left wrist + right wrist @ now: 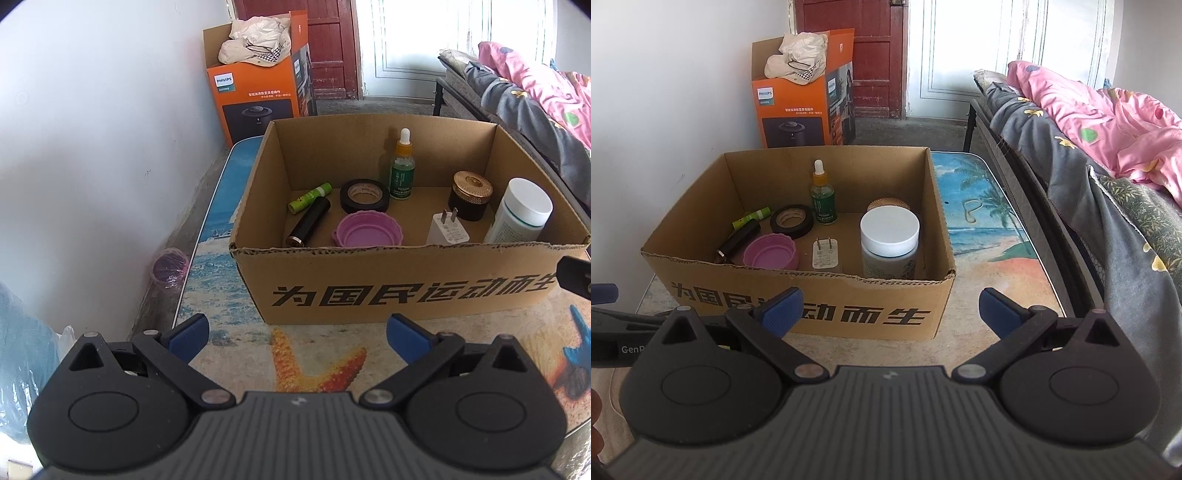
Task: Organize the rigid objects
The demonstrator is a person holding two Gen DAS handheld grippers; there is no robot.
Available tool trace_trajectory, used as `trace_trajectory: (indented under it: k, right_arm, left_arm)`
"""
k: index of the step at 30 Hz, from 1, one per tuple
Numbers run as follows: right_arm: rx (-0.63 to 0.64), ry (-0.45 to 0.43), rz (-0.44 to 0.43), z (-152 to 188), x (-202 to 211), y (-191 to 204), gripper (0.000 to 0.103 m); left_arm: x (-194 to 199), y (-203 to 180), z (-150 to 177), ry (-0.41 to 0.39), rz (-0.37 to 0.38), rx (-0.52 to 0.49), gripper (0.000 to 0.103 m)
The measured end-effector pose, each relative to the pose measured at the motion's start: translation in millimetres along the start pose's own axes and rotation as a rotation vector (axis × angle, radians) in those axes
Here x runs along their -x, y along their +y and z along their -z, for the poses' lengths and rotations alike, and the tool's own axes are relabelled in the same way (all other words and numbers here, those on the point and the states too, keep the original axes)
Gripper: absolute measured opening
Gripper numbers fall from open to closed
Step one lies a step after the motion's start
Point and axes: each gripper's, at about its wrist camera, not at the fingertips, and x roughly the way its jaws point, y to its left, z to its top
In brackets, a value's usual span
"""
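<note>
From where I sit, the sorting looks close to finished, maybe done. Every small item I can find is already inside the open brown cardboard box with black printed characters (pixel 406 291), which I'll use as my landmark. At its far wall stands the green glass dropper bottle with an orange collar and white bulb (pixel 402 166). Just in front of that, lying flat, is the black roll of tape (pixel 364 195). Toward the box's left wall lie the slim lime-green tube (pixel 309 197) and the black cylinder with a metal end (pixel 308 221), side by side. Near the front wall sit the purple scalloped silicone cup (pixel 367 229) and the white two-pin charger plug (pixel 447 229). In the right half are the dark jar with a ribbed gold lid (pixel 471 195) and, closer to the front corner, the tall white-capped plastic jar (pixel 521 210).

Outside the box, the beach-print worktop (pixel 979 236) carries only what looks like a thin loop, perhaps a rubber band (pixel 971 211), to the box's right; I can't tell whether it belongs to the job. I'd judge nothing rigid is left to move.

My left claw (pixel 297 334) hangs in front of the box's front wall, low over the worktop, blue pads spread wide with nothing between them. My right claw (pixel 890 308) is likewise in front of the box, toward its right front corner, spread wide and empty. All the boxed items lie beyond both claws, past that front wall.
</note>
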Motion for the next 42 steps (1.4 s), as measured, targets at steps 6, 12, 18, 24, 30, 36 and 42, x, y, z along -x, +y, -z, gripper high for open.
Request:
trace_trajectory:
  k: [6, 12, 18, 24, 30, 36, 42]
  right_arm:
    - [-0.010, 0.007, -0.011, 2, -5, -1, 0.102]
    - [0.000, -0.003, -0.020, 1, -3, 2, 0.102]
    - [0.009, 0.000, -0.040, 1, -3, 9, 0.102]
    - [0.022, -0.002, -0.048, 1, -3, 15, 0.102]
    - [0.029, 0.008, -0.040, 2, -6, 15, 0.102]
    - [0.016, 0.012, -0.036, 2, -9, 11, 0.102]
    - [-0.004, 0.026, -0.038, 4, -13, 7, 0.102]
  left_arm:
    - [-1, 0, -1, 0.012, -0.018, 0.006, 0.103]
    - [1, 2, -4, 0.003, -0.024, 0.018, 0.103]
    - [5, -1, -7, -0.011, -0.017, 0.015, 0.103]
    - [10, -5, -11, -0.026, -0.003, 0.010, 0.103]
    - [11, -10, -13, -0.033, 0.008, -0.001, 0.103]
    - [14, -14, -15, -0.046, 0.015, -0.013, 0.103]
    - [13, -13, -16, -0.046, 0.022, -0.007, 0.103]
